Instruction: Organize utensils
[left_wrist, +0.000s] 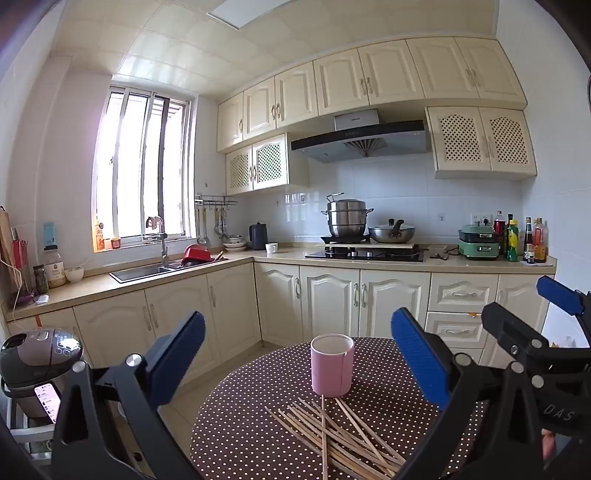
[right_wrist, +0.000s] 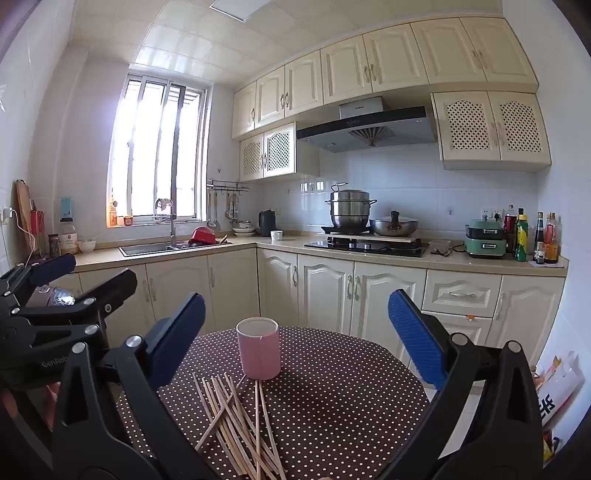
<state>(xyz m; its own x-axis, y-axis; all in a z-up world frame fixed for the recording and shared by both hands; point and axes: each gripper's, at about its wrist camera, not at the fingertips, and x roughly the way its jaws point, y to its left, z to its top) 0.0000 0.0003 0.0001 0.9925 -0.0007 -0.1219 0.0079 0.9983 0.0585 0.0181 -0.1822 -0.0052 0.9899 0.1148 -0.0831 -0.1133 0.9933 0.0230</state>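
While both sets of my fingers stand wide with nothing between them, the left gripper (left_wrist: 297, 365) and the right gripper (right_wrist: 295, 343) hover side by side over the near edge of the bench (left_wrist: 258, 424). The chopsticks (left_wrist: 343, 439) lie in a loose crossed heap at lower centre of the left view, on the dotted cloth, just in front of the pink cup (left_wrist: 331, 364), which stands upright at mid-frame. I judge the risk to be in that tangle: closing on one stick may drag or flick its neighbours, and thin sticks lying flat could slip out from the pads or roll toward the round rim at the bottom of the frame. The cup looks light and tall, so a stick tip striking its wall, rather than clearing its mouth, could tip it. My two grippers are also near each other, so reaching together may make them knock. There is bare cloth to the right of the cup in the right view.
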